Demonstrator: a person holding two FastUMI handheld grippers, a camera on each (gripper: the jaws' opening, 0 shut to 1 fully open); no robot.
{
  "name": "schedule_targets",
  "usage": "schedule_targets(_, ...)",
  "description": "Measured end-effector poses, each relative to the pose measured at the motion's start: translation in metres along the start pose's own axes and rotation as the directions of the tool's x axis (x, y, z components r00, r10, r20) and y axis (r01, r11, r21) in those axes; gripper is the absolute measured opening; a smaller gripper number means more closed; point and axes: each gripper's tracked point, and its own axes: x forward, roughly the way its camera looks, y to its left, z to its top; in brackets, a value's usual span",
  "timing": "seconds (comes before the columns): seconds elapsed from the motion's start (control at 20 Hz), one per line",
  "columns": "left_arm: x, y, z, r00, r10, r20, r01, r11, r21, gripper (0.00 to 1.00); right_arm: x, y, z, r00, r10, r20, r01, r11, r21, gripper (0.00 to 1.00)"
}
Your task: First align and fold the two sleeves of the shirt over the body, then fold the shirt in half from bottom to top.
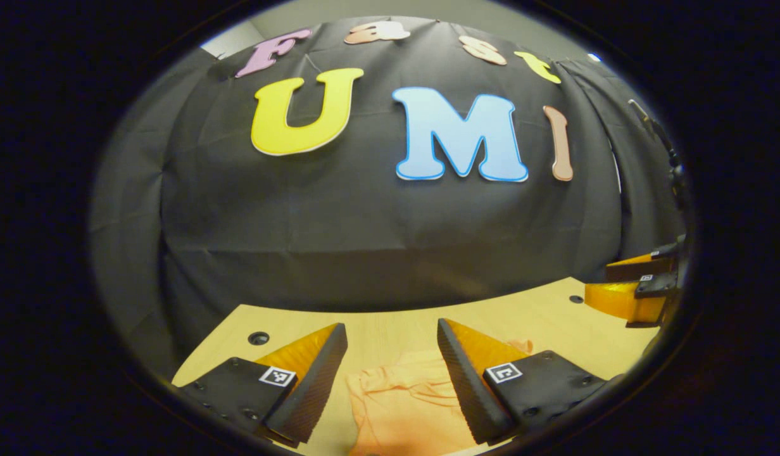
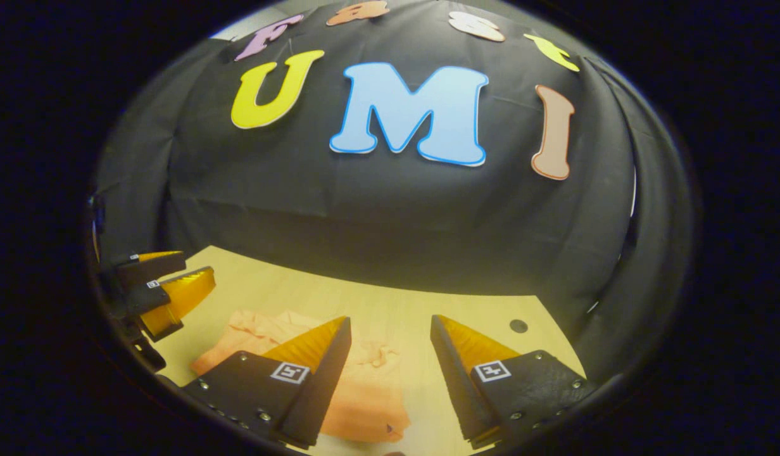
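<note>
An orange shirt (image 1: 402, 405) lies crumpled on the light wooden table (image 1: 390, 332). In the left gripper view my left gripper (image 1: 392, 335) hangs open above the shirt's left part, with nothing between its fingers. The right gripper (image 1: 637, 288) shows at the far right edge of that view, above the table. In the right gripper view my right gripper (image 2: 390, 329) stands open over the right edge of the shirt (image 2: 364, 392), also holding nothing. The left gripper (image 2: 165, 291) appears at the far left of this view, open and raised off the table.
The black booth wall (image 1: 377, 221) rises right behind the table's far edge. Small dark holes (image 1: 258, 337) sit in the tabletop near its far corners, one also in the right gripper view (image 2: 518, 325). Bare wood lies beyond the shirt.
</note>
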Motion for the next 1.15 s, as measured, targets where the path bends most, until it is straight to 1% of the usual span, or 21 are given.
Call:
schedule_targets(0.1, -0.014, -0.012, 0.011, 1.0, 0.0, 0.028, 0.0, 1.0, -0.012, 0.94, -0.016, -0.005, 0.011, 0.999, -0.003, 0.032, 0.003, 1.0, 0.006, 0.8)
schedule_targets(0.15, -0.023, -0.016, 0.016, 0.999, 0.001, 0.036, 0.0, 1.0, -0.018, 0.94, -0.023, -0.008, 0.015, 0.999, -0.006, 0.047, 0.005, 1.0, 0.007, 0.78)
schedule_targets(0.2, -0.03, -0.019, 0.019, 0.999, 0.003, 0.045, -0.002, 1.0, -0.024, 0.94, -0.03, -0.01, 0.018, 0.998, -0.01, 0.059, 0.009, 1.0, 0.007, 0.8)
schedule_targets(0.3, -0.044, -0.025, 0.025, 0.998, 0.01, 0.061, -0.008, 1.0, -0.03, 0.94, -0.044, -0.017, 0.027, 0.996, -0.019, 0.09, 0.018, 1.0, 0.014, 0.78)
schedule_targets(0.35, -0.05, -0.027, 0.028, 0.998, 0.014, 0.068, -0.012, 0.999, -0.03, 0.94, -0.052, -0.021, 0.031, 0.994, -0.022, 0.106, 0.02, 1.0, 0.022, 0.79)
schedule_targets(0.5, -0.065, -0.032, 0.035, 0.996, 0.025, 0.084, -0.022, 0.999, -0.03, 0.92, -0.069, -0.03, 0.036, 0.99, -0.028, 0.14, 0.022, 0.999, 0.041, 0.79)
schedule_targets(0.55, -0.07, -0.034, 0.037, 0.996, 0.031, 0.089, -0.028, 0.999, -0.03, 0.94, -0.077, -0.036, 0.037, 0.988, -0.033, 0.148, 0.027, 0.999, 0.042, 0.79)
schedule_targets(0.75, -0.087, -0.039, 0.044, 0.992, 0.054, 0.111, -0.049, 0.998, -0.048, 0.94, -0.1, -0.055, 0.033, 0.984, -0.043, 0.176, 0.039, 0.999, 0.025, 0.77)
schedule_targets(0.8, -0.091, -0.041, 0.046, 0.992, 0.059, 0.114, -0.053, 0.997, -0.052, 0.93, -0.106, -0.055, 0.032, 0.983, -0.04, 0.182, 0.037, 0.999, 0.021, 0.79)
schedule_targets(1.0, -0.114, -0.042, 0.053, 0.985, 0.1, 0.139, -0.095, 0.995, -0.041, 0.94, -0.121, -0.057, 0.031, 0.979, -0.02, 0.203, 0.017, 1.0, 0.015, 0.79)
schedule_targets(1.15, -0.126, -0.044, 0.057, 0.984, 0.103, 0.144, -0.097, 0.994, -0.048, 0.94, -0.135, -0.054, 0.037, 0.973, -0.029, 0.229, 0.028, 1.0, 0.011, 0.79)
